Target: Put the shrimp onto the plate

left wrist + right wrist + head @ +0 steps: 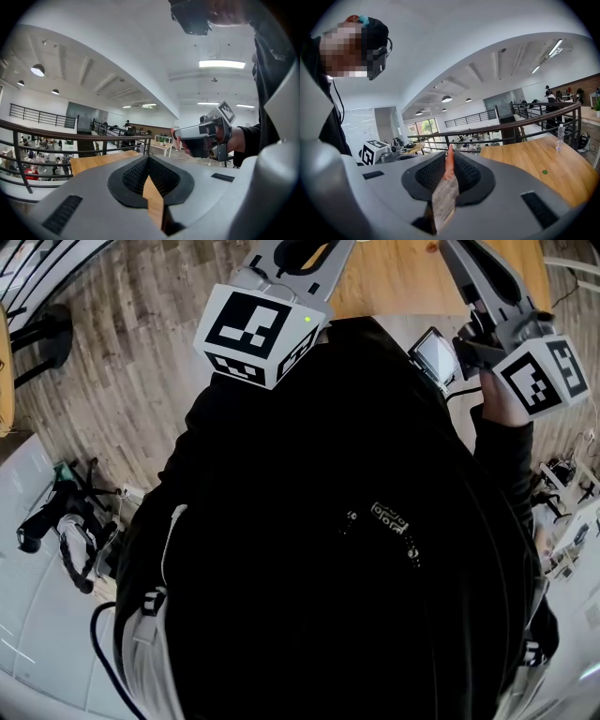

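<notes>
The left gripper has its jaws brought together at the tips. Nothing sits between the ribbed pads, and only a wedge of wooden tabletop shows through the gap behind them. It is held up in the air, roughly level, looking out over a railing.

The right gripper is clamped on the shrimp, a narrow orange-pink sliver pinched upright between the pads, its tip poking just past them. So the shrimp is in the air in that gripper's hold, not on any plate (no plate shows in any view).

To the right and ahead of it lies the wooden surface, with a clear water bottle near the far edge and a small green speck nearer.

The shrimp looks small, light and smooth, so I judge weight to be no trouble. The risk is that its curved, tapering body twists or slides out of a tip pinch. The thick middle of the body seems the best place to hold it, with moderate squeeze in case it is soft.
</notes>
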